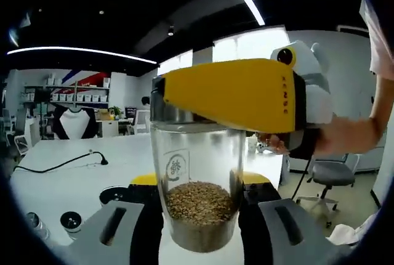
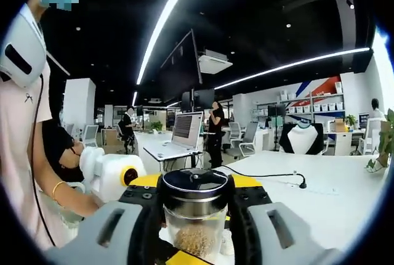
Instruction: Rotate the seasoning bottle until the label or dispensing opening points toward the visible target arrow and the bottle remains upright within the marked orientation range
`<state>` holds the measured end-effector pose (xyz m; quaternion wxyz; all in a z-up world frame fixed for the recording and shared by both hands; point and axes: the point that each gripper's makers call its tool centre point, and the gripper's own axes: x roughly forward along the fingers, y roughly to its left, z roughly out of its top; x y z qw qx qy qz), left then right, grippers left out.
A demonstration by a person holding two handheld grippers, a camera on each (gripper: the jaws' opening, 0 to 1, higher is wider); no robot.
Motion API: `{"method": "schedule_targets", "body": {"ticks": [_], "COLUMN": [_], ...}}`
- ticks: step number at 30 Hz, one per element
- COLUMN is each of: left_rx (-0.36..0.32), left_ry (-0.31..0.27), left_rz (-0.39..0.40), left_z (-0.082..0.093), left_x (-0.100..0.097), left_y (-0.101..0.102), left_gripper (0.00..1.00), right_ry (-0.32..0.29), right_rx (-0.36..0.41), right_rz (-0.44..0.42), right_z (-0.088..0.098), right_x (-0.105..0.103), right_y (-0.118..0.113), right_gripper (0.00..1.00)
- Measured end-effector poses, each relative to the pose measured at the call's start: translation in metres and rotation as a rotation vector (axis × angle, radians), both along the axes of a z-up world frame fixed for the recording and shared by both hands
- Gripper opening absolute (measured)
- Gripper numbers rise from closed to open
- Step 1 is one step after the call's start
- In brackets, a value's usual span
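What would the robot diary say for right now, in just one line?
seasoning bottle: upright, lifted off white table | left gripper: shut on body | right gripper: shut near lid | arrow: unseen

The seasoning bottle (image 1: 198,197) has a clear, glossy body that looks like glass or hard plastic, and it holds rough brown granules. Its cap (image 2: 195,186) is shiny metal with a black glossy top. The bench (image 1: 74,179) is smooth, matt white, and the right tongs (image 1: 246,95) show glossy yellow plastic.
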<state>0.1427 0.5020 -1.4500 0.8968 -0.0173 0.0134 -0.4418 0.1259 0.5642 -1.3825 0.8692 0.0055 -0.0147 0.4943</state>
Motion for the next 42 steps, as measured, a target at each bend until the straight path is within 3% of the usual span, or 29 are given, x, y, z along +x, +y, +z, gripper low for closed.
{"method": "schedule_targets", "body": {"ticks": [2, 8, 15, 22, 24, 29, 30, 32, 33, 37, 40, 42], "left_rx": [0.004, 0.003, -0.024, -0.018, 0.039, 0.003, 0.022, 0.119, 0.132, 0.080, 0.084, 0.064], "left_ry": [0.003, 0.012, 0.008, 0.018, -0.023, -0.006, -0.011, -0.093, -0.101, -0.072, -0.097, -0.122], "left_rz": [0.005, 0.011, 0.045, 0.083, 0.150, 0.233, 0.259, 0.302, 0.305, 0.267, 0.247, 0.194], "left_z": [-0.002, -0.004, 0.001, 0.000, -0.001, 0.002, 0.001, 0.002, 0.001, 0.003, 0.006, 0.012], "left_x": [0.000, 0.000, 0.002, 0.002, 0.006, 0.007, 0.009, 0.013, 0.013, 0.009, 0.008, 0.004], "left_y": [0.001, 0.001, 0.002, 0.001, 0.008, 0.009, 0.010, 0.016, 0.016, 0.015, 0.014, 0.010], "left_gripper": [0.48, 0.48, 0.48, 0.48, 0.48, 0.47, 0.48, 0.48, 0.48, 0.48, 0.48, 0.48], "right_ry": [-0.023, 0.013, -0.020, 0.007, -0.002, -0.025, -0.033, -0.038, -0.035, -0.030, 0.009, 0.023], "right_rx": [-0.011, 0.013, 0.034, 0.041, 0.027, 0.046, 0.038, 0.026, 0.031, 0.015, 0.033, 0.048], "right_rz": [0.001, -0.023, -0.039, -0.070, -0.078, -0.153, -0.186, -0.221, -0.224, -0.237, -0.218, -0.204], "right_z": [-0.002, -0.003, 0.003, 0.002, 0.001, 0.004, 0.003, 0.001, 0.001, 0.003, 0.005, 0.009], "right_x": [0.000, 0.003, 0.004, 0.006, 0.004, 0.006, 0.008, 0.010, 0.010, 0.011, 0.012, 0.012], "right_y": [0.001, -0.001, 0.000, -0.003, -0.003, -0.002, -0.002, -0.003, -0.002, -0.004, -0.008, -0.012], "right_gripper": [0.39, 0.39, 0.38, 0.38, 0.38, 0.39, 0.39, 0.40, 0.40, 0.39, 0.39, 0.39]}}
